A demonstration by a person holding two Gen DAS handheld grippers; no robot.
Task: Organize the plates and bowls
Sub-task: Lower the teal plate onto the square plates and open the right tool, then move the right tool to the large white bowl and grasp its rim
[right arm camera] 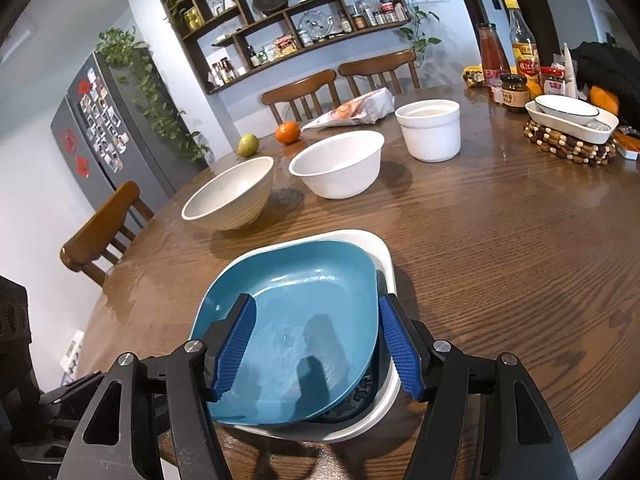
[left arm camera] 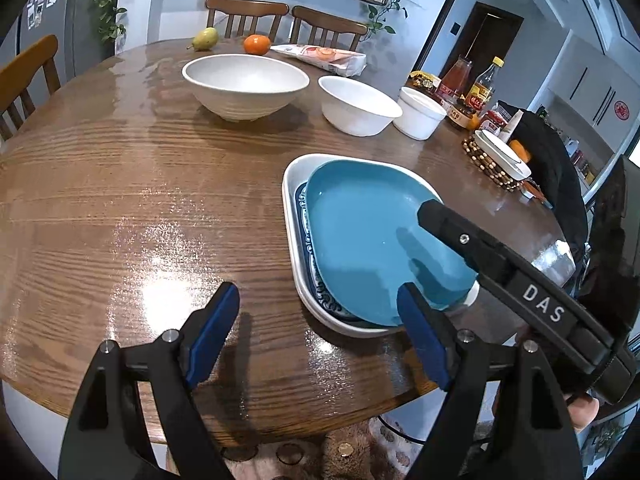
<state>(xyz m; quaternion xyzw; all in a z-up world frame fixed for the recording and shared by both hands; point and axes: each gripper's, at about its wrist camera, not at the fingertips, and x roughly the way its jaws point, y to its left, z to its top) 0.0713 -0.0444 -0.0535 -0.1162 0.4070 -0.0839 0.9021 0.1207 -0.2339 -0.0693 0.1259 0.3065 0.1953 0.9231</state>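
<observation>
Left wrist view: the left gripper [left arm camera: 320, 328] has its 2 ribbed blue pads apart, nothing between them, over the glossy wood-grain bench [left arm camera: 120, 208]. At 3 o'clock of the bench's middle sits a stack: a smooth teal plate [left arm camera: 372, 236] with rounded corners, tilted on a blue-patterned plate [left arm camera: 316, 292], both inside a white rounded-square dish [left arm camera: 290, 216]. The right gripper's black finger, marked DAS, reaches in from 4 o'clock over the teal plate's rim. Toward 12 o'clock stand 3 white bowls: a wide ribbed bowl [left arm camera: 244, 84], a plain bowl [left arm camera: 358, 106] and a straight-walled cup bowl [left arm camera: 420, 112]. A pear [left arm camera: 206, 39] and an orange [left arm camera: 257, 45] lie beyond.

Right wrist view: the right gripper [right arm camera: 318, 344] stands with its pads apart, 1 over the teal plate [right arm camera: 304, 300] and 1 beside its right rim at 3 o'clock; whether either pad touches it I cannot tell. The white dish [right arm camera: 384, 256] shows beneath. At 11 o'clock is the ribbed bowl [right arm camera: 230, 196], at 12 the plain bowl [right arm camera: 336, 168], at 1 the cup bowl [right arm camera: 430, 128]. A beaded trivet [right arm camera: 568, 148] at 2 o'clock bears another white dish.
</observation>
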